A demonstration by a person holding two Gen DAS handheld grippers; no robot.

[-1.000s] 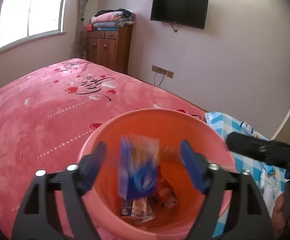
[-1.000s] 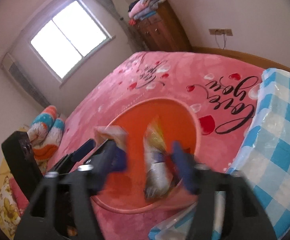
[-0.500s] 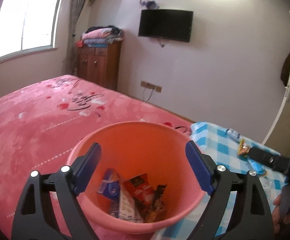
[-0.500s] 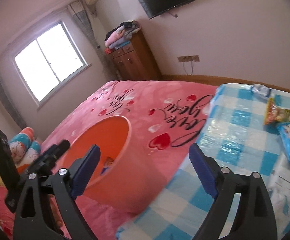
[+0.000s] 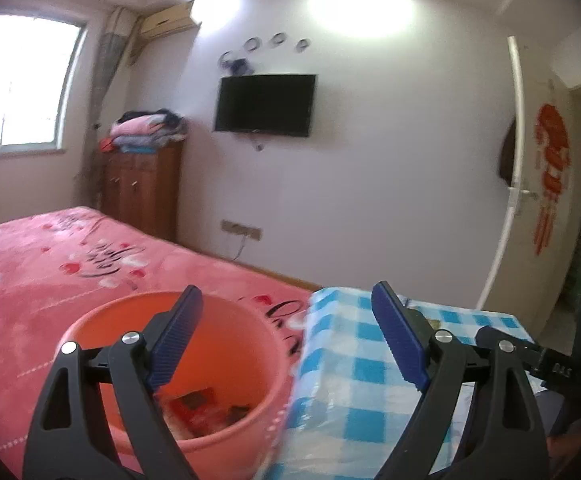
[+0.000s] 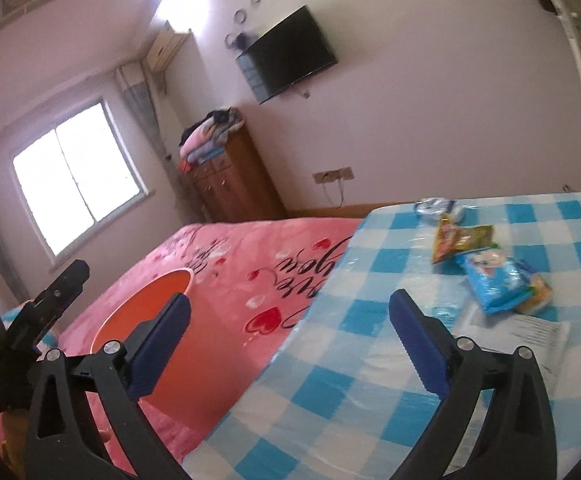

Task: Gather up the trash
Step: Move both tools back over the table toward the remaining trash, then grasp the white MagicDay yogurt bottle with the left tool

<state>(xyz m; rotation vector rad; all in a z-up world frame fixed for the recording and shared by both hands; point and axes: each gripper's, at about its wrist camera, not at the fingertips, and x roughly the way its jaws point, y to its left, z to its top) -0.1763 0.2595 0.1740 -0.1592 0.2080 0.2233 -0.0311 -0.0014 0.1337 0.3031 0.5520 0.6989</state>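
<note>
An orange bucket (image 5: 90, 328) stands on the pink bed with several wrappers (image 5: 206, 404) in its bottom. My left gripper (image 5: 286, 300) hovers open and empty over the bucket's right rim and the table edge. In the right wrist view the bucket (image 6: 146, 304) lies at the left, and my right gripper (image 6: 290, 300) faces the blue checked table (image 6: 370, 380); its jaws are opening with nothing between them. Ahead on the table lie a yellow-red snack packet (image 6: 458, 240), a blue packet (image 6: 494, 280), a clear crumpled wrapper (image 6: 434, 205) and a white sheet (image 6: 530, 332).
The pink blanket (image 5: 30, 280) covers the bed on the left. A wooden cabinet (image 5: 142, 196) with folded clothes and a wall television (image 5: 266, 106) stand at the back. A white door (image 5: 518, 184) is ajar at the right.
Both grippers let their wrappers fall into the bucket. Both then swung right, away from the bucket and toward the checked table. The right jaws spread wider.
</note>
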